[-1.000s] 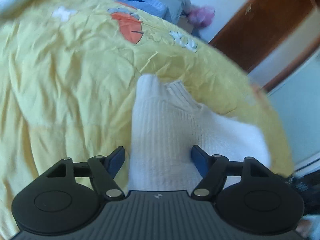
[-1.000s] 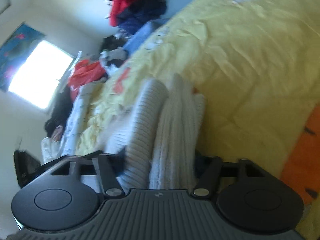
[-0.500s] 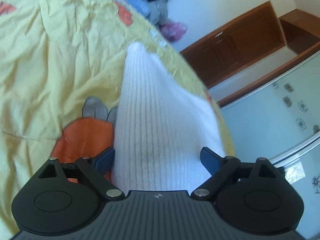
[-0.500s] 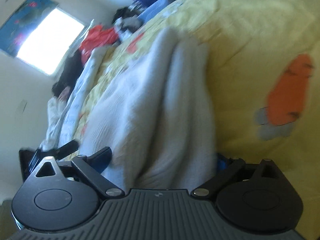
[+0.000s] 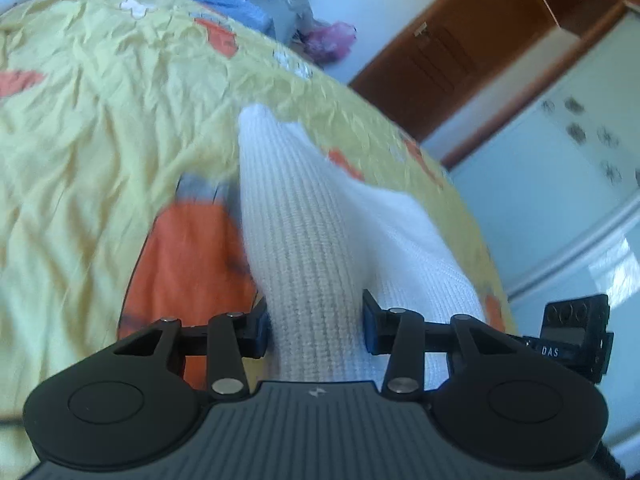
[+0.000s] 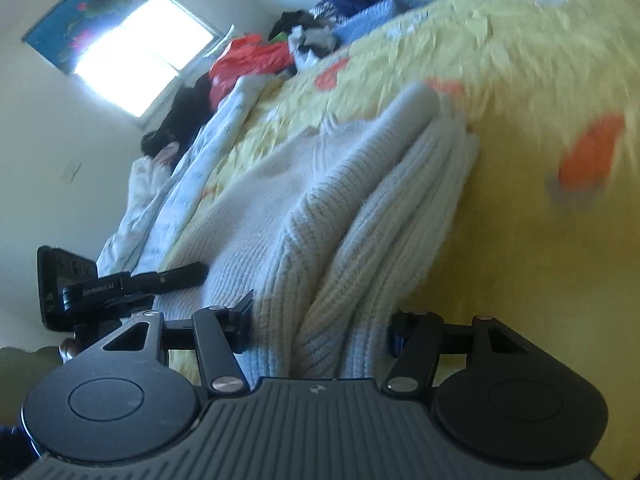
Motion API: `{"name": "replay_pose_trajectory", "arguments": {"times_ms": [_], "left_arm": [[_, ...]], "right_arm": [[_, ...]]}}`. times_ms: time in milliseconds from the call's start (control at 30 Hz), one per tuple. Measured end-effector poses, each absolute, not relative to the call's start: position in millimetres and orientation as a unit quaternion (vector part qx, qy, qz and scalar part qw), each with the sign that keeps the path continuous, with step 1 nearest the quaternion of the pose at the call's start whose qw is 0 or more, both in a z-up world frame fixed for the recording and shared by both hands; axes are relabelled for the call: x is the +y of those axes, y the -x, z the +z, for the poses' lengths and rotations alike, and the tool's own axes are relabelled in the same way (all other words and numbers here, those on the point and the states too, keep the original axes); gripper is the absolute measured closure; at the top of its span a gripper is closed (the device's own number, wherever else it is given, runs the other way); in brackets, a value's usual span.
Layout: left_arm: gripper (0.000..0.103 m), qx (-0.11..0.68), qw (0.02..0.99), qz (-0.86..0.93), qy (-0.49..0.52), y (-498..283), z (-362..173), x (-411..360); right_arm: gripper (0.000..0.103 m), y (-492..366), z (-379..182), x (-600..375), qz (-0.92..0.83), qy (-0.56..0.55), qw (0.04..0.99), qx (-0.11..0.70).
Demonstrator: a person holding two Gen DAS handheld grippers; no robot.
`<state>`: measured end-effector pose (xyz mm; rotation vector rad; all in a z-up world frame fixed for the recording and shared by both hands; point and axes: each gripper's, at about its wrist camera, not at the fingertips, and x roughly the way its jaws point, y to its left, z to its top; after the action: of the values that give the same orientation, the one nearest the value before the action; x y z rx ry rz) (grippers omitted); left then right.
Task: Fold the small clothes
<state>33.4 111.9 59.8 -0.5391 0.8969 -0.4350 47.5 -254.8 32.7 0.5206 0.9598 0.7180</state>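
Sweater (image 5: pixel 316 232) stretches lengthwise away along yellow bedspread (image 5: pixel 100 128) — left tool (image 5: pixel 315 326), right tool (image 6: pixel 320 330) both clamping it.

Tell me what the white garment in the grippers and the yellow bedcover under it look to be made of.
White garment: a soft ribbed knit, likely wool, acrylic or cotton; vertical ribs and a slightly fuzzy matte surface show, and the right wrist view has chunkier ribs.
Yellow bedcover: thin woven fabric, probably cotton, matte, with fine sharp creases and printed orange shapes.

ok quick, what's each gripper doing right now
left tongs: shut on the white knit sweater
right tongs: shut on the same sweater, bunched folds
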Motion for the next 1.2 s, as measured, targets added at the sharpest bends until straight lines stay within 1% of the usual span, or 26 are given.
{"name": "replay_pose_trajectory", "arguments": {"times_ms": [67,100,133,167,200,233,300,400,467,500,567,633,700,733,767,800,833,867,967,1033,1067,1100,1133,1200], "left_arm": [[0.059,0.428,0.849,-0.200,0.239,-25,43,109],[0.055,0.419,0.852,-0.199,0.243,-21,37,110],[0.047,0.409,0.856,-0.198,0.246,-17,34,112],[0.042,0.403,0.862,-0.189,0.243,-16,32,112],[0.027,0.403,0.867,-0.171,0.237,-15,33,111],[0.018,0.403,0.874,-0.151,0.225,-12,37,110],[0.018,0.380,0.897,-0.124,0.187,0,55,109],[0.017,0.298,0.949,-0.064,0.076,23,88,96],[0.012,0.257,0.965,-0.045,0.006,27,99,77],[0.011,0.243,0.969,-0.046,-0.026,25,99,64],[0.011,0.240,0.967,-0.049,-0.067,18,94,39],[0.011,0.239,0.963,-0.073,-0.098,8,86,14],[0.011,0.240,0.958,-0.097,-0.127,4,77,-9],[0.011,0.244,0.955,-0.106,-0.133,5,73,-15],[0.011,0.251,0.951,-0.117,-0.136,3,68,-21],[0.011,0.263,0.947,-0.129,-0.130,3,62,-25],[0.012,0.273,0.944,-0.140,-0.123,5,59,-27],[0.012,0.273,0.942,-0.147,-0.127,11,57,-29],[0.013,0.278,0.933,-0.179,-0.140,20,54,-35],[0.013,0.277,0.932,-0.184,-0.145,18,48,-38],[0.013,0.274,0.933,-0.184,-0.143,16,46,-38],[0.013,0.276,0.934,-0.181,-0.137,13,45,-38],[0.013,0.280,0.934,-0.179,-0.131,14,48,-39],[0.013,0.289,0.933,-0.175,-0.121,14,55,-38]], "right_arm": [[0.043,-32,15,-259,0.327,-0.260,0.787,0.454],[0.044,-27,7,-260,0.322,-0.266,0.788,0.451],[0.042,-25,0,-264,0.320,-0.283,0.789,0.442],[0.036,-25,-4,-267,0.317,-0.305,0.785,0.436],[0.027,-25,-7,-270,0.309,-0.328,0.778,0.438],[0.026,-28,-7,-273,0.299,-0.346,0.772,0.442],[0.026,-30,3,-280,0.286,-0.349,0.777,0.440],[0.027,-27,37,-296,0.248,-0.335,0.825,0.383],[0.027,-32,59,-294,0.238,-0.310,0.852,0.349],[0.027,-37,65,-291,0.240,-0.295,0.859,0.344],[0.028,-53,71,-275,0.247,-0.267,0.863,0.352],[0.030,-80,65,-257,0.243,-0.241,0.857,0.384],[0.038,-100,56,-246,0.232,-0.232,0.852,0.408],[0.039,-106,53,-241,0.233,-0.233,0.848,0.415],[0.051,-109,48,-239,0.235,-0.233,0.845,0.421],[0.073,-110,45,-237,0.235,-0.227,0.844,0.425],[0.076,-107,44,-237,0.238,-0.215,0.848,0.421],[0.086,-102,45,-238,0.247,-0.210,0.850,0.414],[0.088,-86,49,-249,0.250,-0.196,0.856,0.407],[0.091,-84,35,-248,0.240,-0.178,0.861,0.411],[0.090,-84,31,-249,0.237,-0.173,0.866,0.404],[0.084,-85,30,-250,0.233,-0.180,0.867,0.402],[0.083,-88,31,-251,0.224,-0.191,0.865,0.406],[0.077,-88,37,-252,0.219,-0.197,0.864,0.409]]}}
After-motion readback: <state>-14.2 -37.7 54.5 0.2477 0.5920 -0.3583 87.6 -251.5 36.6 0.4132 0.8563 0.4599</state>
